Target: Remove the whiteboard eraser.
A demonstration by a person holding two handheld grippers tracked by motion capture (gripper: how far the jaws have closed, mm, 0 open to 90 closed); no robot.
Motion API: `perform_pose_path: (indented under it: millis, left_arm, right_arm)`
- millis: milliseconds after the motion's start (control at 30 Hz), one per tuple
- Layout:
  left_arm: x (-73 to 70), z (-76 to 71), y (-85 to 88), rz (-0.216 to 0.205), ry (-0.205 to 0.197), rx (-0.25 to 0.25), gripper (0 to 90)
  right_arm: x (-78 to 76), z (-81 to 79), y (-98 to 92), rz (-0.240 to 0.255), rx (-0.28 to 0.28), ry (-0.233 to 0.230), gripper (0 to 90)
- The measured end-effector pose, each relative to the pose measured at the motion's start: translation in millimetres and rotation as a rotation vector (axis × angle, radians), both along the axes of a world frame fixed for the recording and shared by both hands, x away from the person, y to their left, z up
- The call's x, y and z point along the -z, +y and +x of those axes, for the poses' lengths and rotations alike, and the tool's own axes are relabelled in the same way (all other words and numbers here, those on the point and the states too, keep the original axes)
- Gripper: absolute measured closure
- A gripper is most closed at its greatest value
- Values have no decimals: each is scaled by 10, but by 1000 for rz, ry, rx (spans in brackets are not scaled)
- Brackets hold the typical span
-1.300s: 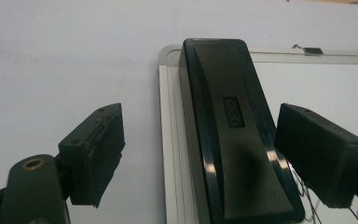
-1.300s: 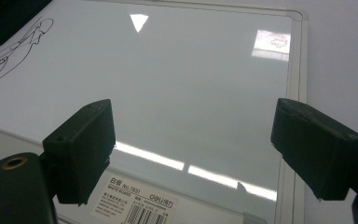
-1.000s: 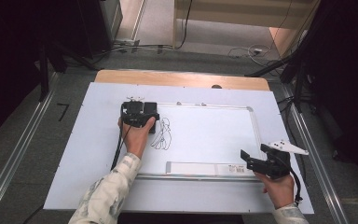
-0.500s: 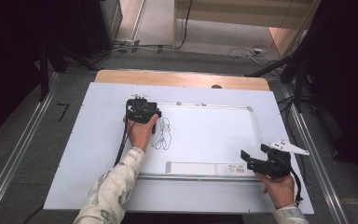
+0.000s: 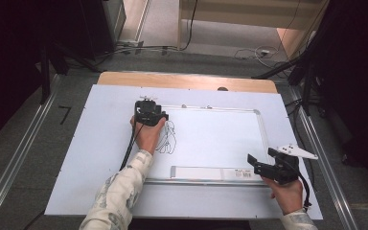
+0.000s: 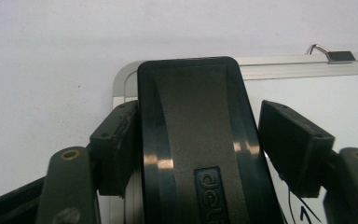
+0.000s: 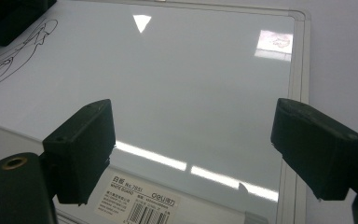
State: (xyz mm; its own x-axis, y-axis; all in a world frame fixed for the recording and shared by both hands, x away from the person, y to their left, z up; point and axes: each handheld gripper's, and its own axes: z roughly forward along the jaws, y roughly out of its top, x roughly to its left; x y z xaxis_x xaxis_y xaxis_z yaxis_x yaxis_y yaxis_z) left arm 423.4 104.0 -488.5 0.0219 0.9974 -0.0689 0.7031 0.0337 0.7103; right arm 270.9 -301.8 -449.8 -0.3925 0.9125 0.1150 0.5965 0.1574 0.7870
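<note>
A whiteboard [image 5: 215,139] with a silver frame lies flat on the pale table cover. Black scribbled lines [image 5: 168,141] mark its left part, beside the person's left hand. My left gripper [image 5: 149,113] sits at the board's top left corner, shut on a black eraser [image 6: 196,140] with a "deli" logo. The eraser stands lengthwise between the jaws, over the frame's corner [image 6: 121,79]. My right gripper [image 5: 261,162] hovers over the board's bottom right corner, open and holding nothing. Through its wide gap [image 7: 196,135] I see bare white board [image 7: 191,70] and the scribble [image 7: 14,56] far off.
A label strip with a barcode [image 5: 211,172] runs along the board's bottom edge. A small metal hanger clip [image 6: 328,52] sits on the top frame. The pale cover [image 5: 96,158] extends left of the board. Cables and dark stands ring the table.
My left gripper with the eraser has crept slightly right and away along the board's top left corner. The right gripper has stayed put.
</note>
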Motion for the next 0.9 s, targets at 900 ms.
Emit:
perform_pose_path:
  millis: [900]
  left_arm:
    - [4,-15,-25,17,-9,-19,396]
  right_arm:
    - [-3,-5,7,3,-3,-2,124]
